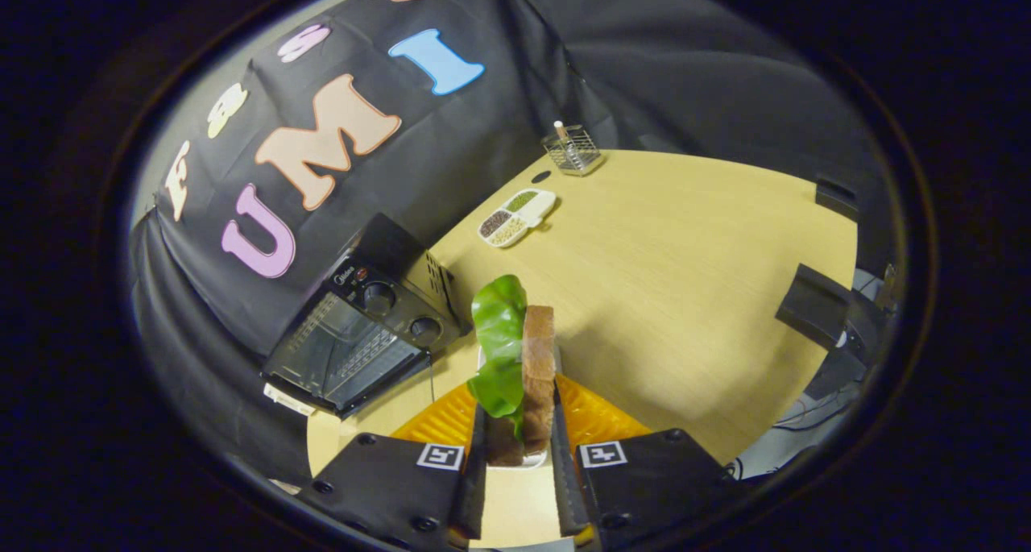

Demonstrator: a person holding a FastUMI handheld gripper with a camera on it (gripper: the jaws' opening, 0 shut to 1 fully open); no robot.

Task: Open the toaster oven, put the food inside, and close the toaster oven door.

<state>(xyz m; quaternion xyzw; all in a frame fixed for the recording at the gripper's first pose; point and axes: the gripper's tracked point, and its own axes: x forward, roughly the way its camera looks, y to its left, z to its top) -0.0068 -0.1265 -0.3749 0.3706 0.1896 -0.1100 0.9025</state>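
One gripper (519, 443), both fingers pinching a sandwich (536, 375): brown bread slice with a green lettuce leaf (499, 350), held on edge above the wooden table (685, 278). Toaster oven (362, 326) near, ahead and left, door shut. Divided dish (517, 217) of seeds and wire basket (573, 149) well beyond.

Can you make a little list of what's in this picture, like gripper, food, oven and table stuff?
gripper: shut on the sandwich, one finger each side
sandwich: bread slice with a green leaf, standing on edge between the fingers
oven: on the table, ahead of the fingers, door looks shut
table: light wood
tray: white, three compartments of beans, beyond the oven
basket: wire, at the far table edge
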